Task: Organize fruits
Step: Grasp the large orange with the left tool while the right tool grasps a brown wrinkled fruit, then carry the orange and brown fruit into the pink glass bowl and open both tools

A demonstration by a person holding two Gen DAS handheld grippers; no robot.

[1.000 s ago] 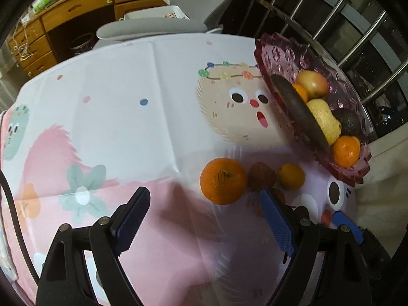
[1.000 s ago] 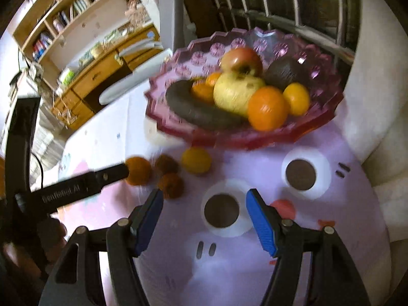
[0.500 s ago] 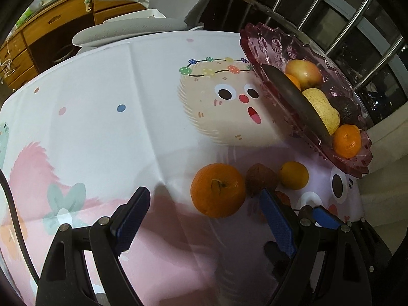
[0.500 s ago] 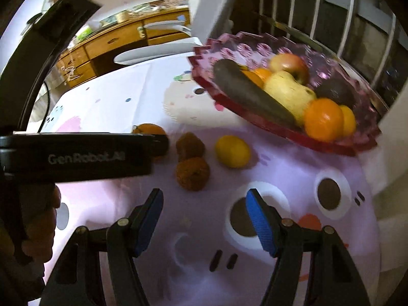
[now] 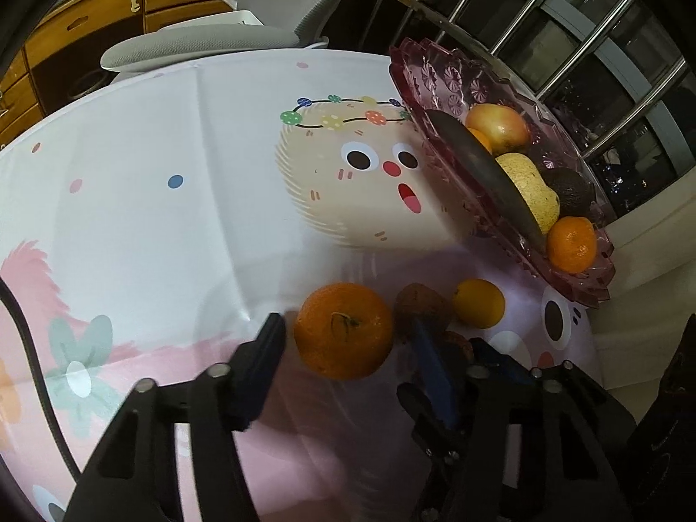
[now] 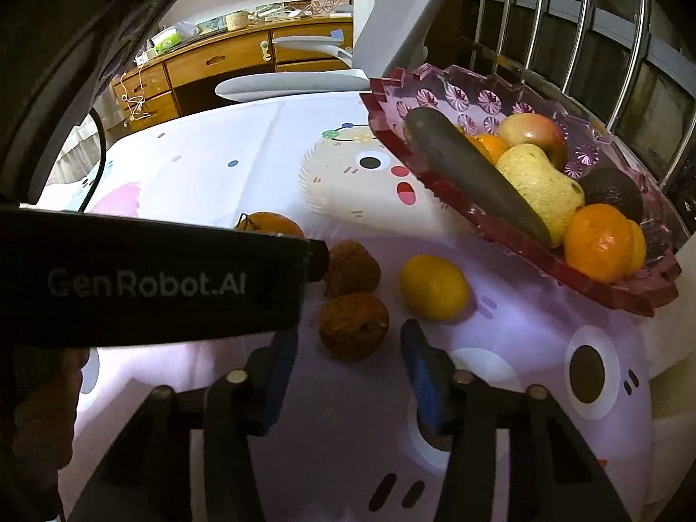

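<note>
Both jaws gape wide and hold nothing: the left gripper (image 5: 348, 343) straddles a large orange (image 5: 343, 330) on the cartoon tablecloth (image 5: 174, 226), while the right gripper (image 6: 348, 361) straddles a brown fruit (image 6: 353, 326), near a yellow citrus (image 6: 433, 287) and the pink glass fruit bowl (image 6: 513, 252).

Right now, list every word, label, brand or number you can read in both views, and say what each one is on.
"GenRobot.AI": pale lettering on the black side of the left gripper, seen from the right wrist view.
Boxes on the wooden cabinet behind: printing too small and blurred to read.
Tablecloth: cartoon faces and dots only, no text.
</note>
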